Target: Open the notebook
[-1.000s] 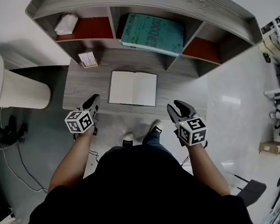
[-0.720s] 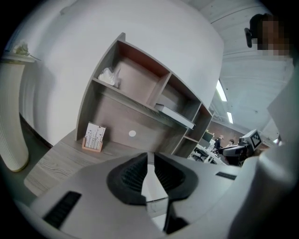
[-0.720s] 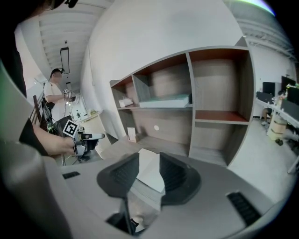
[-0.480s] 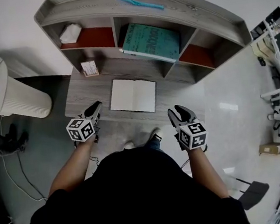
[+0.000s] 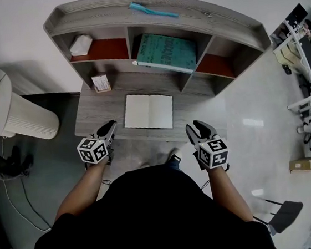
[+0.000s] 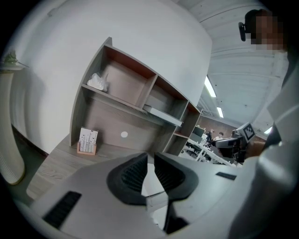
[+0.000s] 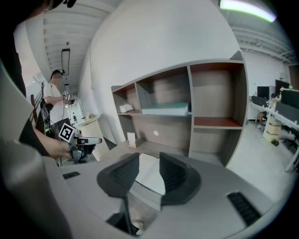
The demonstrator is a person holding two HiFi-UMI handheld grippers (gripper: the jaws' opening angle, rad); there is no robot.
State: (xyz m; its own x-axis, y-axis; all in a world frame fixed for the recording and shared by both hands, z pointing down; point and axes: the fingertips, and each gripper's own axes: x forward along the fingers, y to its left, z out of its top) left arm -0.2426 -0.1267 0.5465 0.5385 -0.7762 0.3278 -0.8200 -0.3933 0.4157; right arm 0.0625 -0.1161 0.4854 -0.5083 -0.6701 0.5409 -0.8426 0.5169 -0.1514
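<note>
On the middle of the table (image 5: 96, 114), close to its near edge, the notebook (image 5: 148, 112) is seen lying flat and open, two blank pages showing, so the task is judged to be done. It is touched by neither tool: the left gripper (image 5: 111, 125) is held near and to the left, its jaws nearly closed with only a thin gap and nothing between them, and the right gripper (image 5: 196, 126) is held near and to the right, its jaws apart and empty. Trouble could be caused by a careless sweep over the near edge, by which a page might be flipped back or the notebook pushed off. One notebook, two grippers, one teal book (image 5: 167, 52) in the shelf unit (image 5: 227, 21), one card stand (image 5: 101, 83) and one white cloth (image 5: 80, 45) are counted.
</note>
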